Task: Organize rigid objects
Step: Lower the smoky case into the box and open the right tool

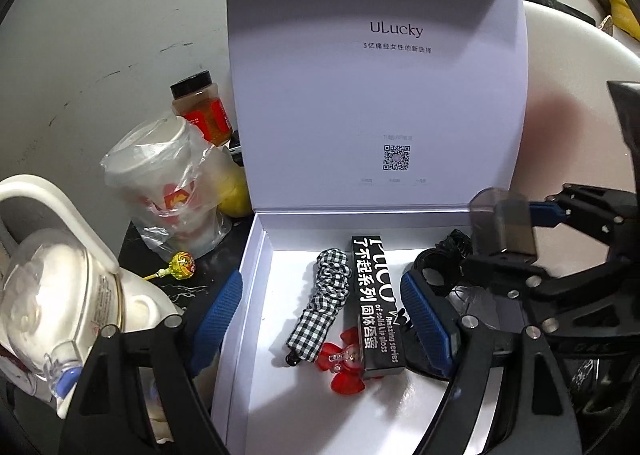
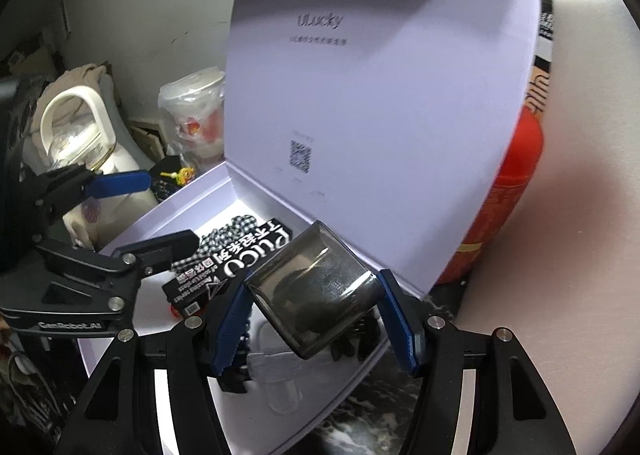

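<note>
The smoky translucent case (image 2: 314, 291) hangs over the white box's (image 1: 256, 255) right end, clamped in the right hand-held gripper (image 2: 316, 315). It should come down level beside the black lipgloss carton (image 1: 374, 303). The left hand-held gripper (image 1: 320, 319) stands open, empty.

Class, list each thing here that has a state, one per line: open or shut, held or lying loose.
White box: lid up, open.
Left gripper: open, empty.
Right gripper: shut on smoky plastic case.
Black carton: lying in box.
Checked scrunchie: lying in box.
Jar: capped.
</note>
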Motion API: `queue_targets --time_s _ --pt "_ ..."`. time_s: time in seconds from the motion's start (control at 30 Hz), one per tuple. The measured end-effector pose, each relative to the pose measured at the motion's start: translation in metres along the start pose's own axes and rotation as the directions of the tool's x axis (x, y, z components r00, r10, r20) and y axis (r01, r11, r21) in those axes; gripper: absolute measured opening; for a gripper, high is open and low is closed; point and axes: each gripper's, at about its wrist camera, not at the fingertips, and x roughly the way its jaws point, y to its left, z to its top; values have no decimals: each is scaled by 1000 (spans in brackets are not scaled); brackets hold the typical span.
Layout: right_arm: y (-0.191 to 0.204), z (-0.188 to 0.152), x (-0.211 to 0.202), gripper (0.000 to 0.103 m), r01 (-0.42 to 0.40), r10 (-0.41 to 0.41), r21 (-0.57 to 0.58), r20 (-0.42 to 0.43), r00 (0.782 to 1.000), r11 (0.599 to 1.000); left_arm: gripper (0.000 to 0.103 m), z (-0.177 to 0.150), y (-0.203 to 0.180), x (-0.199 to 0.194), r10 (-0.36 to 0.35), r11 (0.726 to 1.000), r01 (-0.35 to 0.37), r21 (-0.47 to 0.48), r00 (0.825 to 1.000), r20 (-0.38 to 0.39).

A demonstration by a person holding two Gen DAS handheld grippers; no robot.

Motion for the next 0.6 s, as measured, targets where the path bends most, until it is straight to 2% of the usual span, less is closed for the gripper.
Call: queue_targets --time_s 0.17,0.33,0.6 --pt "4 -5 15 62 -8 7 -7 -50 999 1000 82 -2 -4 -2 31 999 -31 18 1000 5" --pt "4 -10 27 62 8 -9 -16 -90 996 1000 82 -3 -6 -1 20 1000 -20 18 1000 0" --pt "1 -14 32 62 14 -15 -11 -98 995 1000 82 -3 -12 -1 14 999 -14 29 1000 -3"
